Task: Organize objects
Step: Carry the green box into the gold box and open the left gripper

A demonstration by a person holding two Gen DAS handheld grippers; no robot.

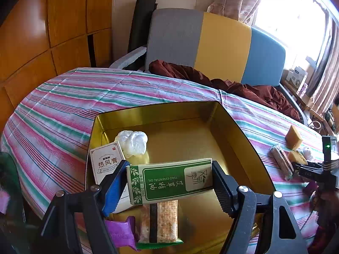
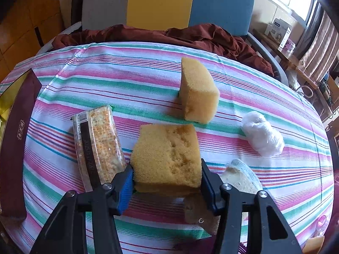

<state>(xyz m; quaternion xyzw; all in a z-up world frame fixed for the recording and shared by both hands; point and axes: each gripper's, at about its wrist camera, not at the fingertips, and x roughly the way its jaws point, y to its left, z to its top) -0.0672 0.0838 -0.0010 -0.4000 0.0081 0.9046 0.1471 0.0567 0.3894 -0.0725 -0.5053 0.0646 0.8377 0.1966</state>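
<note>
In the left wrist view my left gripper [image 1: 169,182] is shut on a green essential oil box [image 1: 171,180], held over the gold tin [image 1: 239,135]. Inside the tin lie a white box with Chinese text [image 1: 104,163], a white plastic wad [image 1: 133,141], a snack bar packet [image 1: 160,222] and a purple wrapper [image 1: 120,230]. In the right wrist view my right gripper [image 2: 167,180] is shut on a yellow sponge piece [image 2: 167,156], just above the striped cloth. A second sponge piece [image 2: 198,91] stands beyond it. A snack bar packet [image 2: 98,146] lies to the left.
A white plastic wad [image 2: 262,136] and a white-netted sponge [image 2: 241,176] lie right of my right gripper. The tin's maroon wall [image 2: 19,127] is at the left edge. A dark red cloth [image 2: 169,35] and a tri-colour chair [image 1: 211,44] are behind the table.
</note>
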